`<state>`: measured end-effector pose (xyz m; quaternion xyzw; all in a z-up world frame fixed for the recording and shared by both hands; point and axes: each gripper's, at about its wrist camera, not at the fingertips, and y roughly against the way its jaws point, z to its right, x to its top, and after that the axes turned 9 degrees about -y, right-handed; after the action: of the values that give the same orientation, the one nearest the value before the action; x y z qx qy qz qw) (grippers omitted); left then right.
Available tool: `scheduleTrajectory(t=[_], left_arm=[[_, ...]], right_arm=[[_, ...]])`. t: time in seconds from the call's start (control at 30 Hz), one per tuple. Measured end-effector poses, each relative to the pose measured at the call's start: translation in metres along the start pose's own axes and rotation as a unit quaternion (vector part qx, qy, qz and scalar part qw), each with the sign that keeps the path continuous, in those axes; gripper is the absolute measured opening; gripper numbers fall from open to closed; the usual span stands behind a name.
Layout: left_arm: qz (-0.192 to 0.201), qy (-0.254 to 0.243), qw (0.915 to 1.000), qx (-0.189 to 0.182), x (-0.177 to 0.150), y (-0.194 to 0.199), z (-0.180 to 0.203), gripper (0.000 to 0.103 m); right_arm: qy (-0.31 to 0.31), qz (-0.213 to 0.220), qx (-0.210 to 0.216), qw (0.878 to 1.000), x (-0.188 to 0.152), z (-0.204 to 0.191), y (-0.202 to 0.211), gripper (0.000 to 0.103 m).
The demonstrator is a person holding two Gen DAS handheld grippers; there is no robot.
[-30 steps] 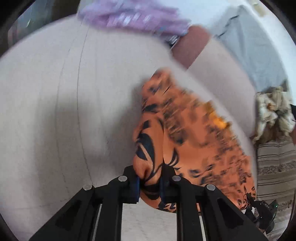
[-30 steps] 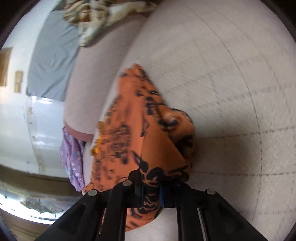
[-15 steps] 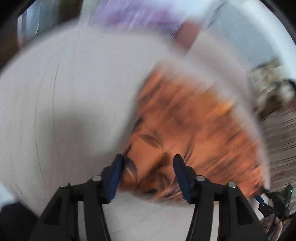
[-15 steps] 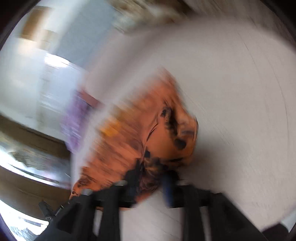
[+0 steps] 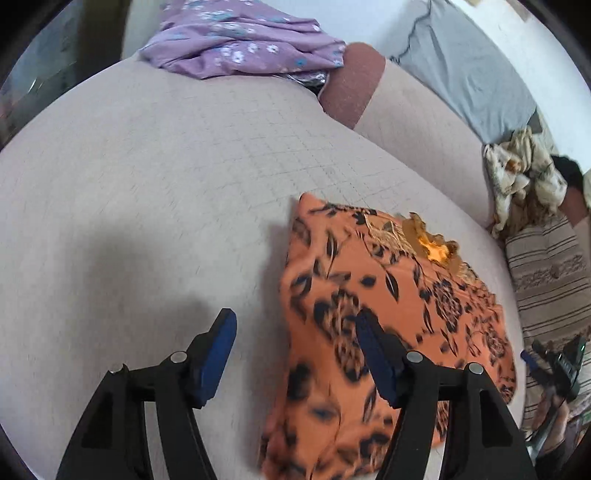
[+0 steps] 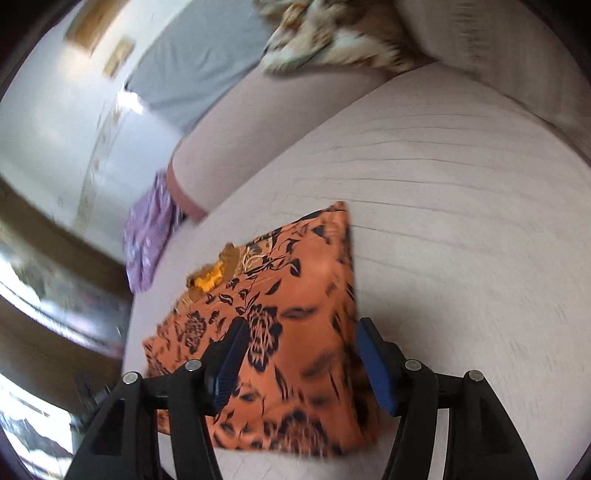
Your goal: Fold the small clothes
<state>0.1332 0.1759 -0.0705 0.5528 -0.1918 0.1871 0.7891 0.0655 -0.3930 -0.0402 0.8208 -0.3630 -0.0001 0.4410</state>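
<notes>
An orange garment with a black flower print (image 5: pixel 373 317) lies folded flat on the beige sofa seat (image 5: pixel 147 192). It also shows in the right wrist view (image 6: pixel 288 325). My left gripper (image 5: pixel 295 328) is open and empty, held over the garment's left edge. My right gripper (image 6: pixel 299 339) is open and empty, held over the garment's right edge. A yellow-gold neckline trim (image 5: pixel 432 247) shows at the garment's far side.
A purple flowered cloth (image 5: pixel 240 40) lies on the far sofa arm. A cream and brown crumpled cloth (image 5: pixel 524 177) sits at the right end, also in the right wrist view (image 6: pixel 332 29). A striped cushion (image 5: pixel 550 273) lies at the right. A grey sheet (image 5: pixel 469 62) hangs behind.
Both grippers were shut on folds of the orange garment. They have let go and opened, and the garment now lies flat on the seat.
</notes>
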Motion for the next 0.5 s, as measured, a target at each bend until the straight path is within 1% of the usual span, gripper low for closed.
scheduleTrajectory(t=[0.07,0.17,0.23,0.33,0.37,0.43,0.47,0.5], left_arm=[[-0.004,-0.017,0.9998,-0.005,0.012,-0.011,0.007,0.068],[-0.021,-0.030,0.9993,-0.002,0.020,-0.029,0.013,0.067],[-0.028,-0.035,0.9990,0.004,0.024,-0.041,0.015,0.067],[-0.027,-0.039,0.9989,0.005,0.026,-0.048,0.017,0.067],[-0.028,-0.043,0.9986,0.010,0.025,-0.050,0.018,0.066],[-0.033,-0.047,0.9982,0.017,0.028,-0.057,0.021,0.051],[-0.039,-0.046,0.9979,0.021,0.028,-0.061,0.021,0.048],[-0.046,-0.045,0.9976,0.026,0.029,-0.065,0.021,0.037]], right_arm=[[0.023,-0.013,-0.019,0.999,0.012,-0.003,-0.016,0.064],[0.024,-0.021,-0.029,0.999,0.022,-0.005,-0.033,0.063],[0.030,-0.020,-0.045,0.998,0.029,-0.005,-0.044,0.063],[0.049,-0.029,-0.063,0.996,0.034,-0.011,-0.061,0.062],[0.059,-0.031,-0.069,0.995,0.035,-0.014,-0.066,0.062],[0.073,-0.031,-0.078,0.994,0.040,-0.017,-0.075,0.061],[0.080,-0.030,-0.085,0.993,0.041,-0.020,-0.081,0.061],[0.087,-0.032,-0.093,0.991,0.042,-0.021,-0.086,0.055]])
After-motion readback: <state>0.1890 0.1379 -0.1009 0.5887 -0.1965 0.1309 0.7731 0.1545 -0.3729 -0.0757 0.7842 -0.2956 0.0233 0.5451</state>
